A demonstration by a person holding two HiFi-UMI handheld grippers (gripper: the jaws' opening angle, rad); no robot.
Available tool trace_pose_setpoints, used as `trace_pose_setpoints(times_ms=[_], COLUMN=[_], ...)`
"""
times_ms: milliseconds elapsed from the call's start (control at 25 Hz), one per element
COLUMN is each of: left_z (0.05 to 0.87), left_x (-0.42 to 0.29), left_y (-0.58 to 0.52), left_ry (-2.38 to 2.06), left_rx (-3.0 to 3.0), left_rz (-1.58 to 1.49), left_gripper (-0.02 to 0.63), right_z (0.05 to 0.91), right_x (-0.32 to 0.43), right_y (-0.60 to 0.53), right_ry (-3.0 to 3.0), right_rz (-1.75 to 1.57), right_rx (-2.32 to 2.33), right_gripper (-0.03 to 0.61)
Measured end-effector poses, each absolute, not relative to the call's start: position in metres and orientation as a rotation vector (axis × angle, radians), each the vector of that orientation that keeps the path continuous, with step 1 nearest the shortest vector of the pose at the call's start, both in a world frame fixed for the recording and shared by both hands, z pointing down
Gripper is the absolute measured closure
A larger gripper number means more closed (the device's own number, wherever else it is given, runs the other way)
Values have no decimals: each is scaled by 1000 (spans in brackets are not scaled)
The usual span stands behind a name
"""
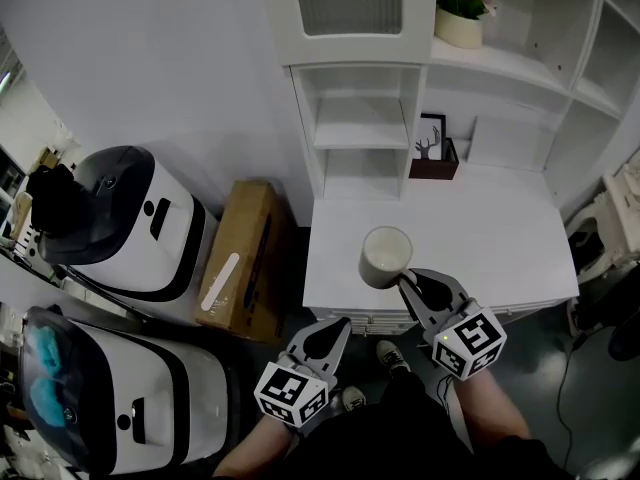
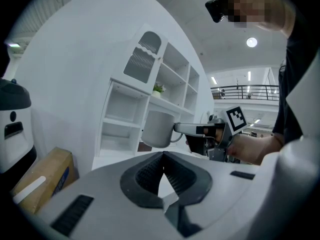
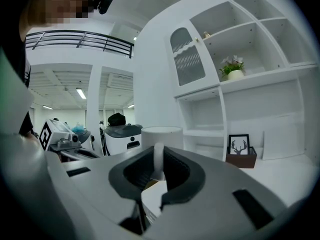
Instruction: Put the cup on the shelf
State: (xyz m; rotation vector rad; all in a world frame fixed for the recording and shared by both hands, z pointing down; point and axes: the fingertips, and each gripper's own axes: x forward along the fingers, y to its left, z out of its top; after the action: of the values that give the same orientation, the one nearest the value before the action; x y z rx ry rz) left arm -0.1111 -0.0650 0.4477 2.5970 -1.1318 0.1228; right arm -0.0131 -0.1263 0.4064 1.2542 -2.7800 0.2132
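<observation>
Head view, left edge: what gets cut off there?

— Two white machines [image 1: 150, 233]. The frame clips both, and most of the lower one's left side is lost. Just right of them a cardboard box [image 1: 243, 258] lies on the floor against the wall.

And the left gripper?

— The left gripper [image 1: 335, 330] sits short of the front edge of the desktop [image 1: 500, 238], over the person's legs. In the left gripper view its jaws meet tip to tip [image 2: 163, 155] with nothing between them.

Where is the cup?

— The cup [image 1: 386, 256] is over the front of the desktop, mouth up. The right gripper [image 1: 404, 280] hides the handle from above. The right gripper view shows the handle [image 3: 158, 156] pinched between that gripper's jaws. In the left gripper view the cup [image 2: 159, 129] looks clear of the desktop, in front of the shelf unit.

What stands beyond it?

— The white shelf unit [image 1: 360, 128], with open compartments below a ribbed door that the frame cuts off. Right of that, a framed antler print [image 1: 432, 136] stands in or on a brown box [image 1: 436, 169]; I cannot tell which. A potted plant [image 1: 460, 18] sits on a higher shelf, its top clipped.
</observation>
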Motion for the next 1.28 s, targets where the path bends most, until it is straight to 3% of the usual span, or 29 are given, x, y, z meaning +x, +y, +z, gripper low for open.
trace_pose_setpoints(times_ms=[1280], left_z=[442], left_x=[-84], left_y=[-185], left_ry=[-1302], left_rx=[2517], left_rz=[98], left_gripper=[609], right_z=[399], right_x=[8], right_y=[-283], right_ry=[-2833], right_rz=[172], right_rx=[1109], right_gripper=[548])
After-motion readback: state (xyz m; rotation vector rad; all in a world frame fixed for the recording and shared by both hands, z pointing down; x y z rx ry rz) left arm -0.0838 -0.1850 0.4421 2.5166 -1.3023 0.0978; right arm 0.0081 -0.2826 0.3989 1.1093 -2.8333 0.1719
